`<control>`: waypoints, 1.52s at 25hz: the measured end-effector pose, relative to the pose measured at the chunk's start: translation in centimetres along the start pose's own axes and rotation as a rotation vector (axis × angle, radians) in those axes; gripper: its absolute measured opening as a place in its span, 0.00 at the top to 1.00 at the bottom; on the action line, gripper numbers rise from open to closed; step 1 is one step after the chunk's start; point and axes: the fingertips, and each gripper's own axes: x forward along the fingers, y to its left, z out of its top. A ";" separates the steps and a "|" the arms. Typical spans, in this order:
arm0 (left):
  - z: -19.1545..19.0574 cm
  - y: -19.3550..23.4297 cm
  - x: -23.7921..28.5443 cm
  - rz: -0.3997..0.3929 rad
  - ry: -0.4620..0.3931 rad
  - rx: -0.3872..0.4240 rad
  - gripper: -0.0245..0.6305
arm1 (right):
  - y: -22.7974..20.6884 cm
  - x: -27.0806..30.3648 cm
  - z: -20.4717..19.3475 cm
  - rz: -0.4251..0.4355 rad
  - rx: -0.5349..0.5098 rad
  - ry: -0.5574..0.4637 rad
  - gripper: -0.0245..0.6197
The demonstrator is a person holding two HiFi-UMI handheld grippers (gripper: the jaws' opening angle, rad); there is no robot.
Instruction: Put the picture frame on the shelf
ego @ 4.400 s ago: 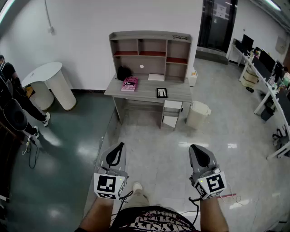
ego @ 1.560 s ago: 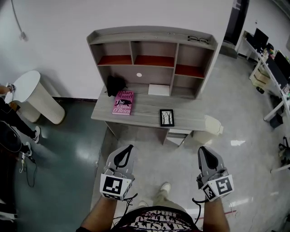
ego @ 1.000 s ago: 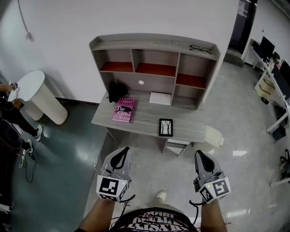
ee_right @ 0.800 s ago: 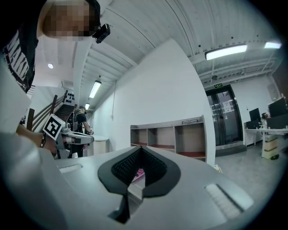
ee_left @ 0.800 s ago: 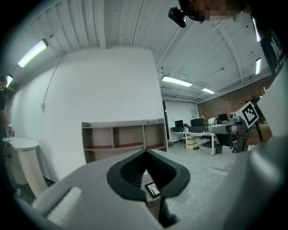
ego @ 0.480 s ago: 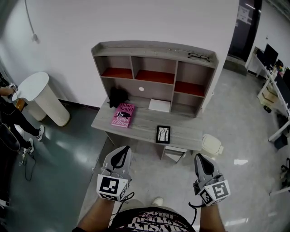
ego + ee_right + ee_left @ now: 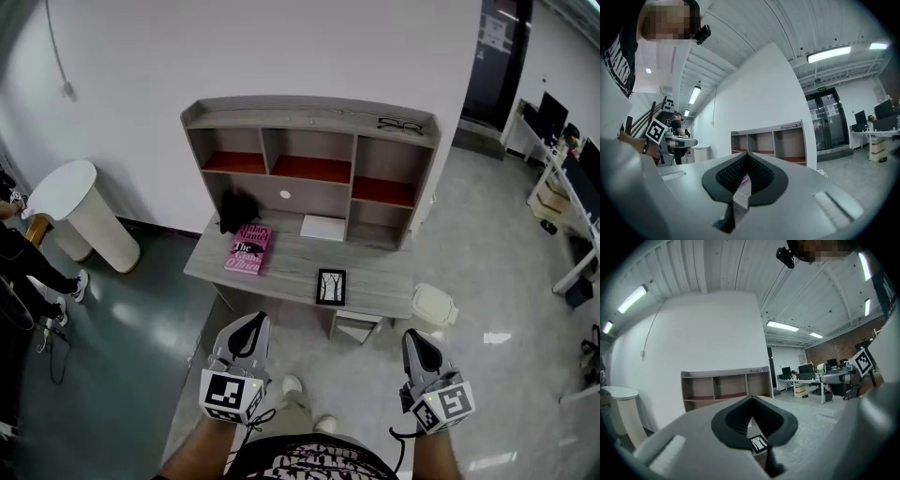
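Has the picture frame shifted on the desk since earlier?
No. The frame stays at the front edge of the desk, right of the pink book.

My head cam looks steeply down from afar; both gripper cams face the same grey wooden shelf.

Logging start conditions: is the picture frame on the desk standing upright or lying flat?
Lying flat, face up. The picture frame shows its whole front to the head view and rests on the desk near its front edge.
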 end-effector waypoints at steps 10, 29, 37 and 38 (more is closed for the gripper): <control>-1.1 0.5 2.4 -0.026 0.008 -0.027 0.96 | -1.3 1.6 -1.0 -0.023 0.004 0.026 0.92; -2.4 5.1 11.5 -0.082 0.040 -0.063 0.96 | -4.8 9.8 -1.0 -0.064 0.014 0.056 0.92; -2.6 7.9 15.6 -0.103 0.043 -0.076 0.96 | -6.2 14.3 -0.4 -0.080 0.000 0.063 0.92; -2.7 8.3 16.1 -0.108 0.045 -0.078 0.96 | -6.2 14.9 -0.4 -0.084 -0.001 0.067 0.92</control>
